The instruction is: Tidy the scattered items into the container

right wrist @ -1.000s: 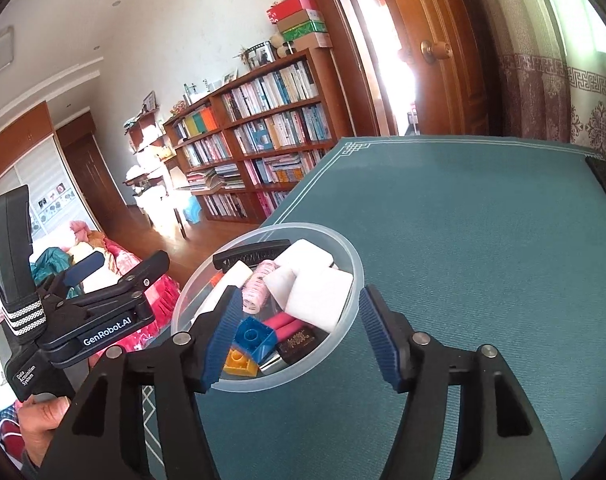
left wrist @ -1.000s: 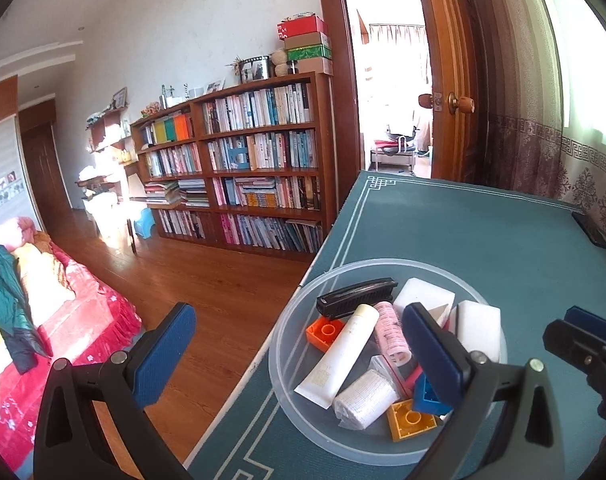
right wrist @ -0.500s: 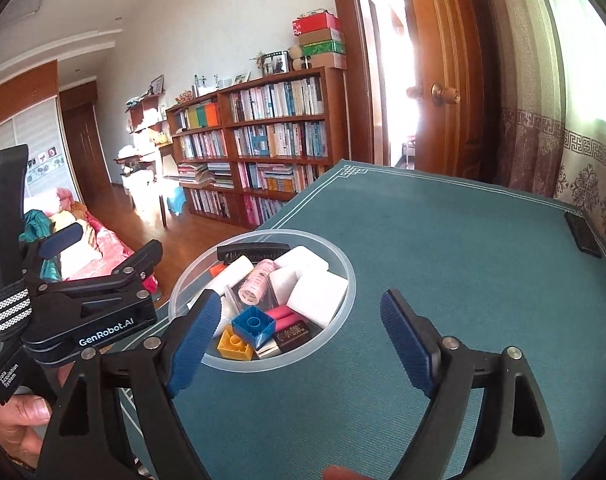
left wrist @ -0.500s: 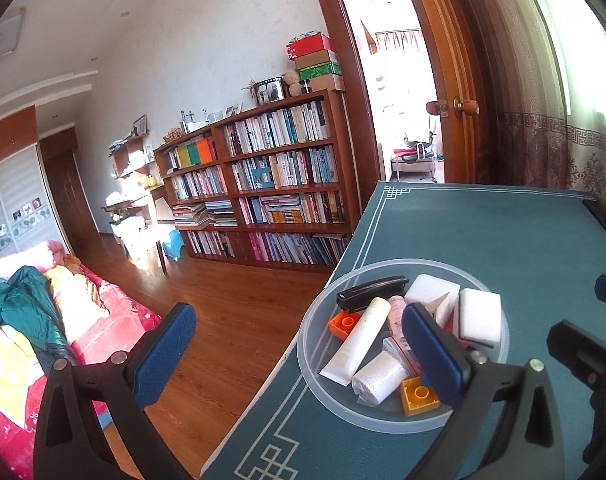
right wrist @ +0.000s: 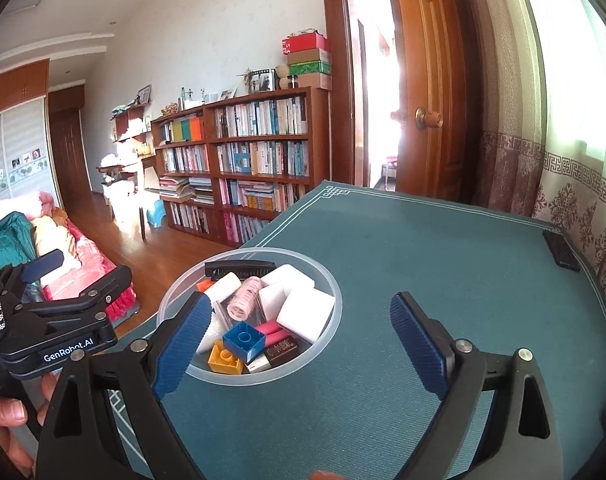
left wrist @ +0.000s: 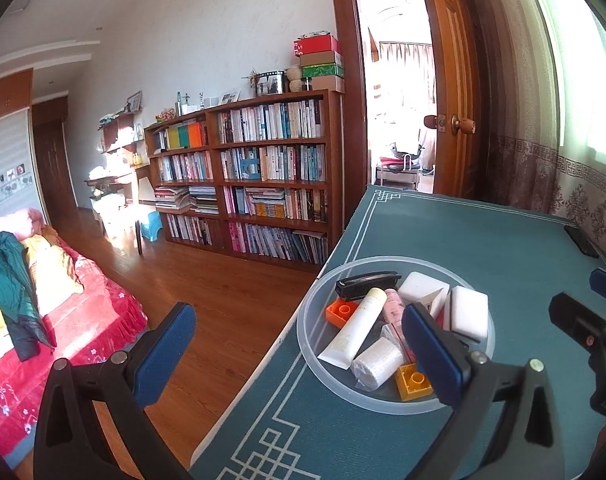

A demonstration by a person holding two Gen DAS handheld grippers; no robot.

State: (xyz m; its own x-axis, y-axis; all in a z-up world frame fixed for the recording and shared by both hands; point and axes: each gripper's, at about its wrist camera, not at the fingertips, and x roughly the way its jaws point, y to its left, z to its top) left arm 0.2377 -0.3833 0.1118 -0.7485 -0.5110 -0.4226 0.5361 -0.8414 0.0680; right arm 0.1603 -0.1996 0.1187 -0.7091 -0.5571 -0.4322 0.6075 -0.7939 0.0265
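Clear plastic bowl (right wrist: 327,344) sits near the left edge of the green table mat (right wrist: 443,264), piled with the gathered items: blue brick (right wrist: 245,339), yellow brick (right wrist: 225,358), white tube (left wrist: 353,332), pink roller (right wrist: 245,300), white sponges (right wrist: 305,314). No loose items show on the mat, so tidying appears complete. Left gripper (left wrist: 303,352) and right gripper (right wrist: 299,346) hover with jaws spread wide, holding nothing. Legible marking: "GenRobot.AI" on the left gripper body.

Teal table (right wrist: 443,280) bears a clear bowl (right wrist: 327,280).
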